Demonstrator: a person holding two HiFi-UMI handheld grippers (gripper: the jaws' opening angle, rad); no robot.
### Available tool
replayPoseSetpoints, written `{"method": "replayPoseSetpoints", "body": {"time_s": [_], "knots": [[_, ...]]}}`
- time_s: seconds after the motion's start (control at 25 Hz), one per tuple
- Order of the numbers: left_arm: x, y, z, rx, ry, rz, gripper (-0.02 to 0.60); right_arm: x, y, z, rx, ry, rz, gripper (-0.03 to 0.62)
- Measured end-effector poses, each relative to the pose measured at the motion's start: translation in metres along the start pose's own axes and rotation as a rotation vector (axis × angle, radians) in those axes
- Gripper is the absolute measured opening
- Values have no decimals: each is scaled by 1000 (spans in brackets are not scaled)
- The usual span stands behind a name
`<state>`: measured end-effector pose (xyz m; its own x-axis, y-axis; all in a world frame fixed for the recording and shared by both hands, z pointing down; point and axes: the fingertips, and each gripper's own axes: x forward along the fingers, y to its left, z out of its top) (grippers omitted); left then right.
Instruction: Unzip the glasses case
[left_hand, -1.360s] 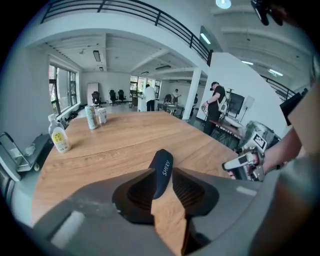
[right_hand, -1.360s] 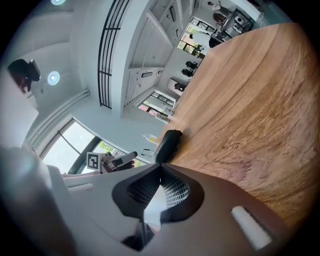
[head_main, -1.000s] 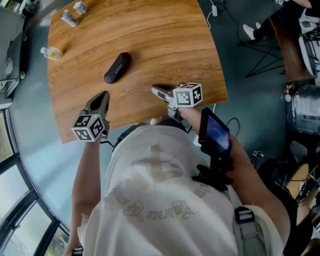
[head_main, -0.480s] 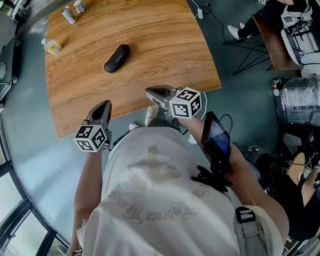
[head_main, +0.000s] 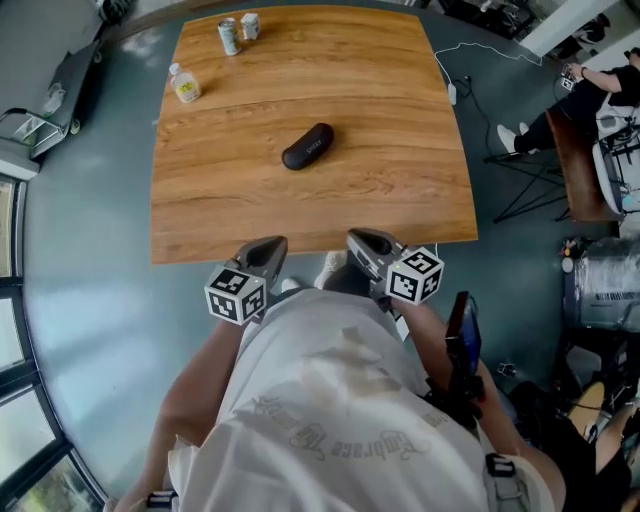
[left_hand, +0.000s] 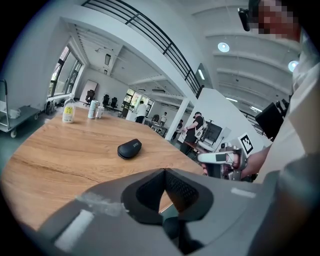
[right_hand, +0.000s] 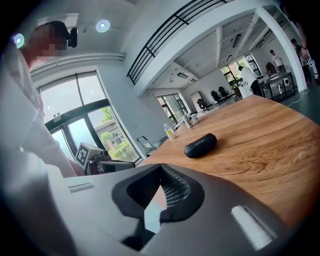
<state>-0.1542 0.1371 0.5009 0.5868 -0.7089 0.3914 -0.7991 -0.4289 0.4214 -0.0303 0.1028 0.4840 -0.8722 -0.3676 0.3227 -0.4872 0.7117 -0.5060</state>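
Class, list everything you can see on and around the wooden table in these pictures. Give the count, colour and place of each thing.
table: one, brown wood, centre of the head view
glasses case: one, black, lying near the table's middle
cans: two, pale, standing together at the far left corner
bottle: one, clear with a yellow label, left edge, nearer than the cans
left tool: one, grey, shut and empty, at the table's near edge
right tool: one, grey, shut and empty, at the table's near edge

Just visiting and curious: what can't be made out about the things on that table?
Glasses case zip: too small to find in any view.
Bottle and cans labels: too small to read in every view.
Table legs: hidden under the tabletop in all views.
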Motion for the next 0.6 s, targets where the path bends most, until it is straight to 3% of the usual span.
{"method": "replayPoseSetpoints", "body": {"time_s": [0.6], "knots": [[-19, 12, -5, -53, -60, 28, 5, 21, 20, -9, -41, 46, 33, 8]]}}
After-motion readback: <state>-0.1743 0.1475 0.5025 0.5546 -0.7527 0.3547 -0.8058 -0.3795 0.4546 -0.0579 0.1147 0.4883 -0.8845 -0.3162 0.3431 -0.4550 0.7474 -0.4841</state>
